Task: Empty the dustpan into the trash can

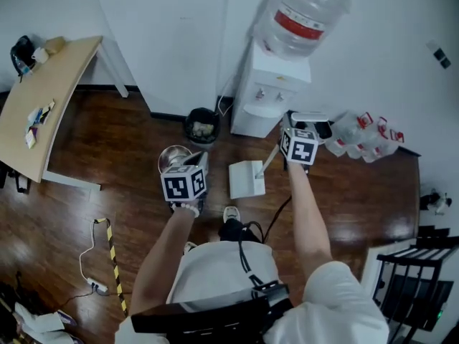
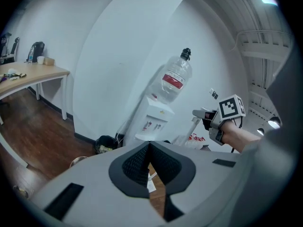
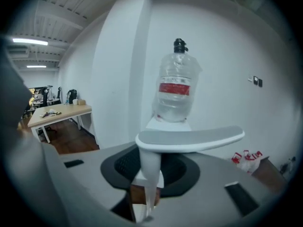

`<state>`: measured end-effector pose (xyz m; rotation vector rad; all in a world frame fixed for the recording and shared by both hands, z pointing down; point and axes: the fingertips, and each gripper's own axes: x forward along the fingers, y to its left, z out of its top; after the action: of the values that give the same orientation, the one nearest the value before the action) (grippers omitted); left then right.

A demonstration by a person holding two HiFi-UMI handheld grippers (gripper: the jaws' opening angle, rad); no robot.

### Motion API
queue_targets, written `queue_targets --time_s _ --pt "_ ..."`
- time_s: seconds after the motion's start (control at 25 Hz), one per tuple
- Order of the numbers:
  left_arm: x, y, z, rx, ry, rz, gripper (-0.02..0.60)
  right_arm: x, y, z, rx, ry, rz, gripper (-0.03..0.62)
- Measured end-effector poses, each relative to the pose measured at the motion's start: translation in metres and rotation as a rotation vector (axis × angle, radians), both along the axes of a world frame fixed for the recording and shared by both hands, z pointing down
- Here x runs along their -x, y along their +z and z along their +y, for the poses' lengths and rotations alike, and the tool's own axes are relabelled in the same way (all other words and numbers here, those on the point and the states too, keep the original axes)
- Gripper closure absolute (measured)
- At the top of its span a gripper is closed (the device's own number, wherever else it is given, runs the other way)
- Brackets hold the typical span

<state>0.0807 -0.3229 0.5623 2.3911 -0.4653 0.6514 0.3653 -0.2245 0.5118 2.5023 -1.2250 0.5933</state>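
Fingertips (image 2: 137, 162) of the left gripper (image 2: 149, 144) meet at their ends, with nothing held between them.

Left gripper view:
- Through the slit below the closed tips show a strip of brown floor (image 2: 158, 193) and a scrap of white.
- Beyond, a water dispenser (image 2: 152, 119) stands against the white wall, with a bottle (image 2: 174, 82) tilted on top.
- Black trash can (image 2: 105, 144) sits at the wall's foot, just left of the dispenser.
- Desk (image 2: 33, 72) is far left. Its end edge faces the can, well apart from it.
- Right gripper (image 2: 200, 113) is up at the right, marker cube toward the camera.

Right gripper view:
- Pads (image 3: 124, 167) clamp the upright white handle stem of the dustpan (image 3: 149, 171).
- The handle's flat crossbar (image 3: 189, 138) lies over the jaws.
- Dispenser and bottle are straight ahead, the desk far left.

Head view:
- The dustpan's pan (image 1: 246, 179) is low by the floor, between the two grippers. Its handle slants up and right into the right gripper.
- Whether the pan touches the floor, I cannot tell.
- The trash can, with pale litter inside, sits beyond the pan and to its left, apart from it. It is well off the desk's long right edge.
- Round metal bin (image 1: 174, 159) sits just ahead of the left gripper, between it and the trash can.
- Empty bottles (image 1: 358, 135) are heaped right of the dispenser.
- White cable (image 1: 90, 253) and a yellow-black strip (image 1: 113, 260) lie on the floor off the desk's near corner.
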Motion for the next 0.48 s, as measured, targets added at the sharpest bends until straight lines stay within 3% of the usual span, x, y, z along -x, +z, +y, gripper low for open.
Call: queue_targets --time_s 0.24,0.48 --pt "-0.040 0.023 0.017 0.022 0.042 -0.051 0.583 -0.049 0.069 0.051 -0.069 0.118 -0.088 0.491" --pt "-0.063 0.045 0.027 0.049 0.042 -0.103 0.583 -0.079 0.127 0.088 -0.126 0.168 -0.151 0.488"
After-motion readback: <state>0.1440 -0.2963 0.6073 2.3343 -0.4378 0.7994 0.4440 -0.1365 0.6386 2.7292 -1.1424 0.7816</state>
